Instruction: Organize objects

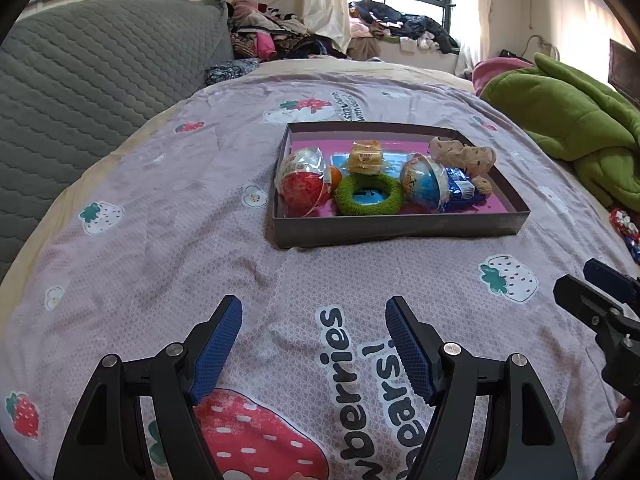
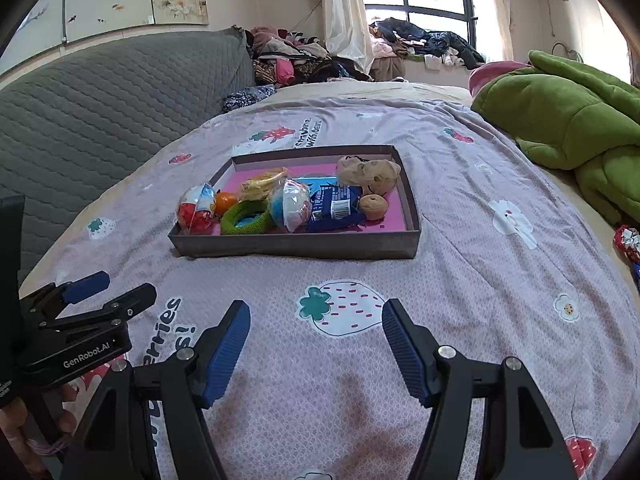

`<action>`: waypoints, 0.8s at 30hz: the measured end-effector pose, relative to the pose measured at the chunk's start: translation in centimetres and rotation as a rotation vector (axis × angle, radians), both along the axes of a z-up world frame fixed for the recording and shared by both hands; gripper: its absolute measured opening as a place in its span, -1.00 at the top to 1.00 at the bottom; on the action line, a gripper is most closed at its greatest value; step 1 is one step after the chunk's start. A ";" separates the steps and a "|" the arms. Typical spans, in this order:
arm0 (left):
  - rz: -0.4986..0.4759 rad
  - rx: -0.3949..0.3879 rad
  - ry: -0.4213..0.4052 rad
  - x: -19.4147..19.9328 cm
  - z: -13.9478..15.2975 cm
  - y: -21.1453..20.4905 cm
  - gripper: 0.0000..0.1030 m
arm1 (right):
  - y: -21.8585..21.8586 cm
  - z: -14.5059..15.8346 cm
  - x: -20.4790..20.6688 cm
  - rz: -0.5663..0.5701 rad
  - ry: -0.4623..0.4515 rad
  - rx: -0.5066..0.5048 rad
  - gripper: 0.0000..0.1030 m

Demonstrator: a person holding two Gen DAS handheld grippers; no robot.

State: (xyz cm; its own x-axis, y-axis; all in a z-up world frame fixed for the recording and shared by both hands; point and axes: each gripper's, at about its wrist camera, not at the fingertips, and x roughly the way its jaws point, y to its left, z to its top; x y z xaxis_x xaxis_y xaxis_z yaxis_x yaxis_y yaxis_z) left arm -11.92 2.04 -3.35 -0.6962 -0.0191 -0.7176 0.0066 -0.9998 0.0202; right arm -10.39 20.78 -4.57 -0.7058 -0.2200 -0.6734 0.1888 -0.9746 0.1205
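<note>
On the bed, a shallow dark tray point(image 1: 400, 226) with a pink floor sits on the strawberry-print bedspread point(image 1: 160, 240), and everything small is gathered inside it. At its left end lies a red-and-white plastic egg point(image 1: 302, 186) with a small orange ball point(image 1: 334, 178) tucked just behind it; a green knitted ring point(image 1: 369, 199) lies flat beside them near the front wall, and a yellow wrapped snack point(image 1: 364, 158) rests further back. Toward the right sit a blue-and-white plastic egg point(image 1: 424, 184), a blue foil packet point(image 1: 464, 188) touching it, and a beige plush toy point(image 1: 464, 154) in the far right corner. Both tools hover over the bedspread on the near side of the tray, well apart from it. The left gripper point(image 1: 314, 312) has its blue pads spread wide with nothing between them, and the right gripper point(image 2: 316, 314) is likewise spread and empty. A rumpled green blanket point(image 1: 568, 120) lies off to the right, and a grey quilted cover point(image 1: 80, 80) to the left.
</note>
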 end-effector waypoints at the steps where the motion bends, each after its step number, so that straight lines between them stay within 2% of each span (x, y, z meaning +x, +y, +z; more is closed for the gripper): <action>1: 0.001 0.001 -0.002 0.0 0.0 0.0 -0.47 | 0.0 -0.1 0.0 -0.003 -0.002 0.001 -0.32; 12: -0.008 0.003 -0.010 0.6 -0.8 0.2 -0.47 | 0.4 -1.1 0.2 -0.013 -0.008 0.005 -0.32; 24: 0.007 0.025 0.059 1.4 -1.0 -0.1 -0.47 | 0.6 -1.8 1.1 -0.033 0.048 0.011 -0.32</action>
State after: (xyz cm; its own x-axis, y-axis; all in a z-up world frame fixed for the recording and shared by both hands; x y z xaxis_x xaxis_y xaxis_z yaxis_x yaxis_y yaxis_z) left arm -10.49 1.90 -4.33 -0.7372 -0.0066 -0.6757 0.0136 -0.9999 -0.0052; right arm -9.30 21.43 -6.36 -0.7442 -0.1891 -0.6407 0.1619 -0.9816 0.1016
